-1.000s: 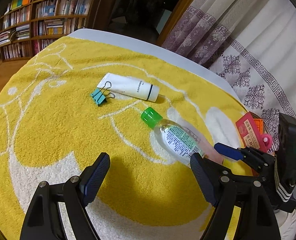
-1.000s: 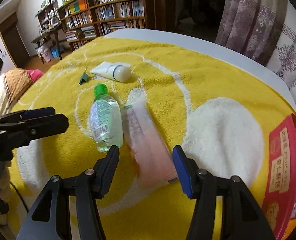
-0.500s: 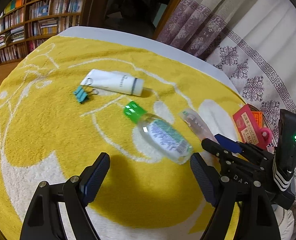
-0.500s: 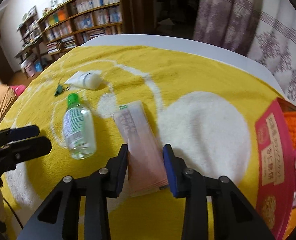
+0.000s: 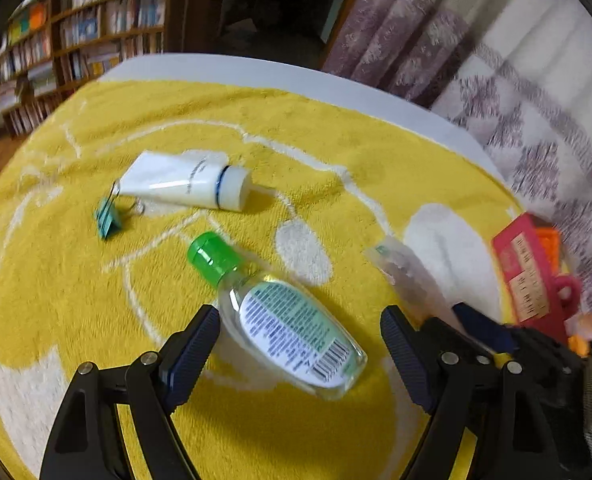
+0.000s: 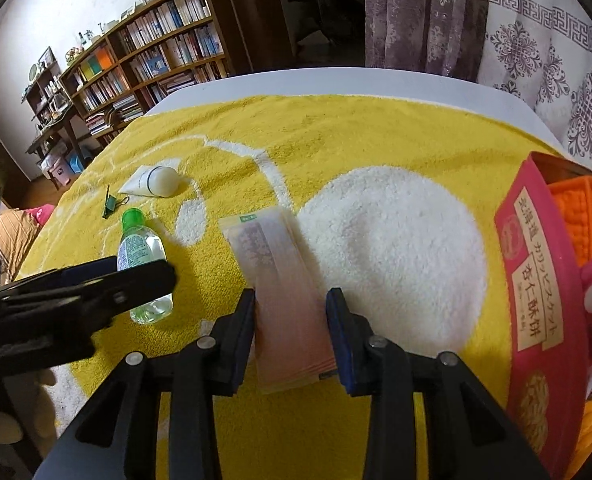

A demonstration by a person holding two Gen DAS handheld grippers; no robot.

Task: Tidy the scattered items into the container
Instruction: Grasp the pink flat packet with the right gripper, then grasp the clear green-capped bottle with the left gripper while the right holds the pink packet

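Your right gripper [image 6: 290,334] has narrowed and now clamps the pink packet [image 6: 282,288] for lifting, while your left gripper [image 5: 300,354], spread wide, straddles the green-capped bottle [image 5: 284,316].

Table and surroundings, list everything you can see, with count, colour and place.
Towel: one, yellow with white pattern, covering the table.
Bottle: one, clear, green cap, between the open left tongs.
Flat packet: one, pinkish, pinched by the right tongs.
Tube: one, white, far left.
Binder clip: one, teal, beside the tube.
Box: one, red, right edge, holding an orange item.
Bookshelves: brown, background.
Curtains: patterned, behind.
Left tongs: black.
Right tongs: black.
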